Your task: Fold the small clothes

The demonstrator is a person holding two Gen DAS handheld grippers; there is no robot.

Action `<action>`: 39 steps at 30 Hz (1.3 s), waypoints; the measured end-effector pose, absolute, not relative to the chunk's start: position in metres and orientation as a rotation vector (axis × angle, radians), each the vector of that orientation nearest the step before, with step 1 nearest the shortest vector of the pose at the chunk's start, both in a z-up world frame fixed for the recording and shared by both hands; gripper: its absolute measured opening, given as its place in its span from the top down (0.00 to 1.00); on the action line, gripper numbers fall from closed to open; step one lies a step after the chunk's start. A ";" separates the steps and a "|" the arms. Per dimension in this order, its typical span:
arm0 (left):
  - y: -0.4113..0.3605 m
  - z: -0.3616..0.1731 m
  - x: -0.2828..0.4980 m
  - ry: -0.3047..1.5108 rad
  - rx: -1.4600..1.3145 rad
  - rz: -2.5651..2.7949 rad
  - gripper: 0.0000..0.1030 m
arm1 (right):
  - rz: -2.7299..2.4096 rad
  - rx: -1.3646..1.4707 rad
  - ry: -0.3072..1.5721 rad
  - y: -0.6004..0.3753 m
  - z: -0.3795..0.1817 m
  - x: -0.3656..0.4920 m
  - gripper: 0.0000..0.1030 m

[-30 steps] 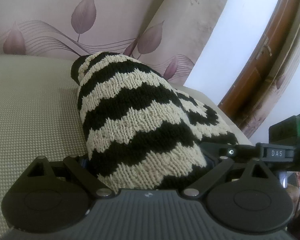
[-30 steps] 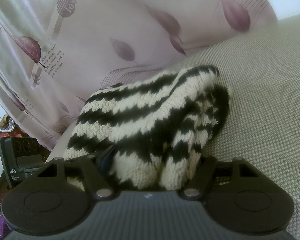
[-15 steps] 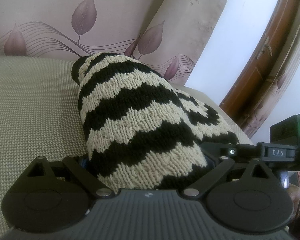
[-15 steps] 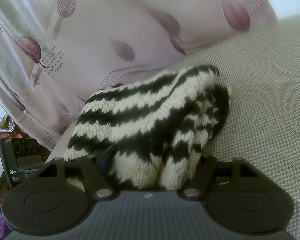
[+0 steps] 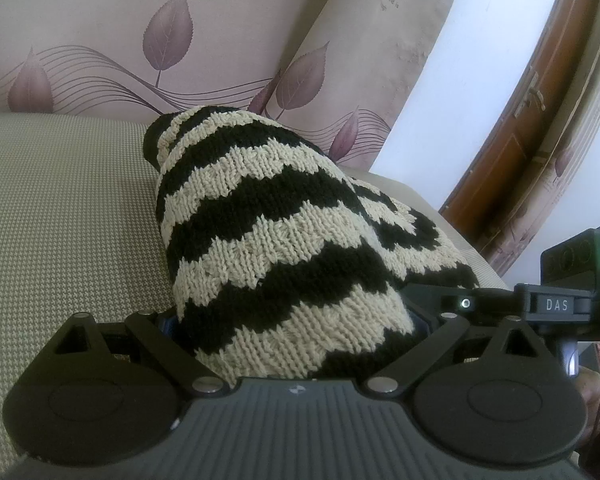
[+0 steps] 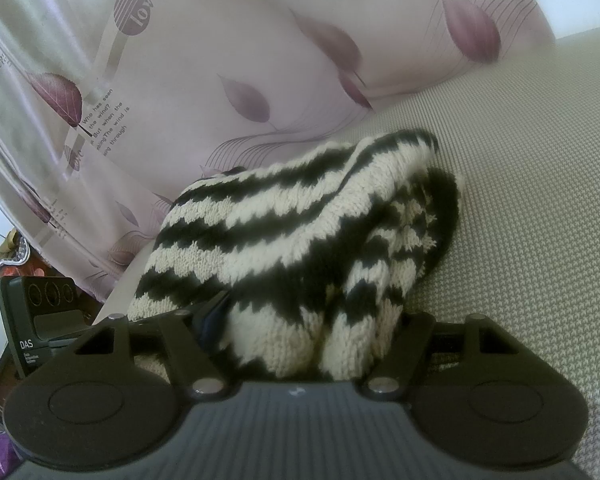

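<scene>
On my left, the left tongs (image 5: 296, 344) are clamped on one edge of the knit (image 5: 276, 248), a black-and-cream wavy-striped piece that fills the gap between the fingers and bunches up in a hump in front of the camera. It sits on the cushion (image 5: 60, 216), a beige houndstooth-weave surface, with the leaf-print curtain (image 5: 172, 40) hanging behind. At the right edge of that view I can see the other tool's body just beside the knit. Moving right, the right tongs (image 6: 300, 344) are likewise closed on the knit (image 6: 292, 232), gripping a thick doubled wad where two layers meet; the far end flops over in a loose fold onto the cushion (image 6: 540, 200). So both ends of the near edge are held, and the rest rests on the cushion. I judge the knit to be light, soft and stretchy, with no stiffness at all: it will sag between my two grips and the loose layers will slide on each other. The chunky yarn should give the fingers good bite, so slipping seems unlikely, but pulling apart too hard would stretch it out of shape. Edges or corners are the best places to hold, taking all layers together.
</scene>
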State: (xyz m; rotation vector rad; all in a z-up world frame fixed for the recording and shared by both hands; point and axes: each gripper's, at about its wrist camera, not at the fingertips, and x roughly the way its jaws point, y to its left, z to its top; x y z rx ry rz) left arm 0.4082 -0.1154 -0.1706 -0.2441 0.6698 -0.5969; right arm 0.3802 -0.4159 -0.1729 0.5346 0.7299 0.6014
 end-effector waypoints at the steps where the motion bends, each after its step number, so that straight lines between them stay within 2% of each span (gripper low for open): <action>1: -0.115 -0.171 0.408 0.670 -0.244 -0.597 0.06 | 0.601 0.535 0.730 -0.416 -0.173 0.380 0.31; 39: -0.116 -0.170 0.408 0.666 -0.233 -0.587 0.08 | 0.583 0.523 0.728 -0.411 -0.171 0.378 0.33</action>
